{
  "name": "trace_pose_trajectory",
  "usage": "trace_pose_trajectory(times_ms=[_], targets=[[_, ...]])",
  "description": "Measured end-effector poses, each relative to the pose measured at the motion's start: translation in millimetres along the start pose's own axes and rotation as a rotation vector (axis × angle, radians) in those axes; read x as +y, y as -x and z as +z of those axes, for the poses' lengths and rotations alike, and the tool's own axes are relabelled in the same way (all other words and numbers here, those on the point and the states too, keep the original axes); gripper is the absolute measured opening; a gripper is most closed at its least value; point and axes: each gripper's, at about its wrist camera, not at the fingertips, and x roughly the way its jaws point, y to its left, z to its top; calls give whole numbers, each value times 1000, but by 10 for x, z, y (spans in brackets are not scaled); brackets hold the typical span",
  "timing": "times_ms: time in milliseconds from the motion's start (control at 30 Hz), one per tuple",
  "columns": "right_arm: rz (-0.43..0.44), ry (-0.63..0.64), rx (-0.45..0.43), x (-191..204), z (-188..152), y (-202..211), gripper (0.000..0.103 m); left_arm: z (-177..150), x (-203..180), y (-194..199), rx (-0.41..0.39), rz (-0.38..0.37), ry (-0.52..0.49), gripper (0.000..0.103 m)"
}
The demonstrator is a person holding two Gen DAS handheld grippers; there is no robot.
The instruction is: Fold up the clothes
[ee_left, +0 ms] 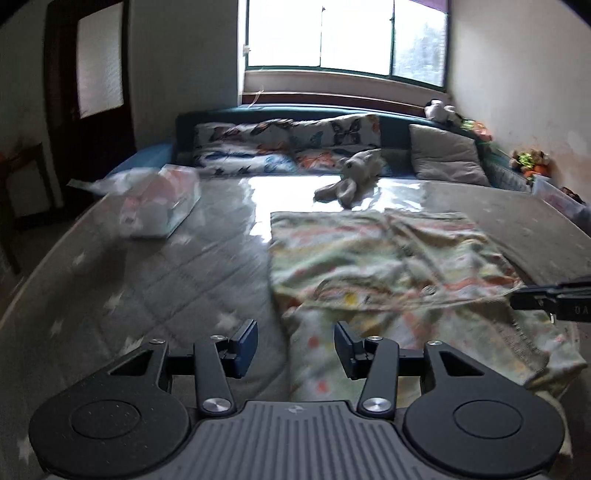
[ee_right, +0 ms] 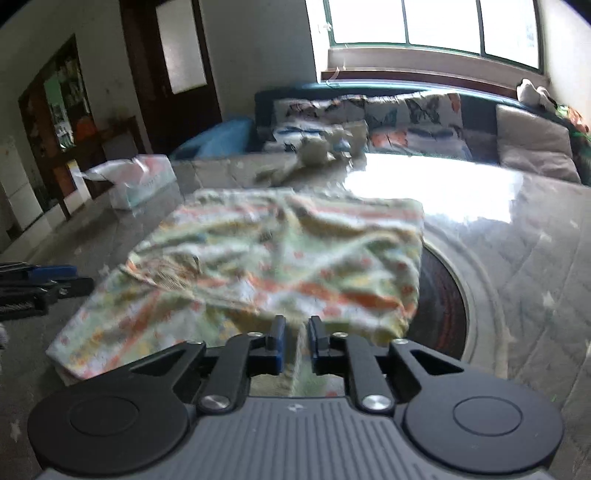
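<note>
A home bedroom: a bed [ee_left: 166, 280] with butterfly pillows [ee_left: 288, 144], a soft toy [ee_left: 351, 177], a window [ee_left: 347, 35] and a wooden door [ee_left: 92, 81].

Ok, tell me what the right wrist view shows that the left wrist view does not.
Only the right wrist view shows the right gripper pinching the patterned garment's near edge, and a dark round patch beside the cloth. Only the left wrist view shows the left gripper open, its fingers on either side of the garment's near corner, not pressing it. Both show the garment, the plush toy and the butterfly pillows.
</note>
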Motion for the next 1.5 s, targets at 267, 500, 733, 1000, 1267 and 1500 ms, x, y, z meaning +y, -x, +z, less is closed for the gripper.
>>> trace_pose_trajectory(times_ms=[267, 500, 733, 1000, 1267, 1500], targets=[[62, 106, 78, 109, 41, -231, 24, 53, -117, -429, 84, -20, -44, 45], [86, 222, 99, 210, -68, -33, 36, -16, -177, -291, 66, -26, -89, 45], [69, 306, 114, 280, -314, 156, 38, -175, -400, 58, 47, -94, -171, 46], [67, 286, 87, 261, -387, 302, 45, -390, -612, 188, 61, -90, -252, 47], [44, 397, 55, 300, -514, 679, 61, -366, -590, 606, 85, -156, -101, 56], [22, 548, 57, 405, -792, 837, 80, -459, -594, 543, 213, -239, 71, 52]])
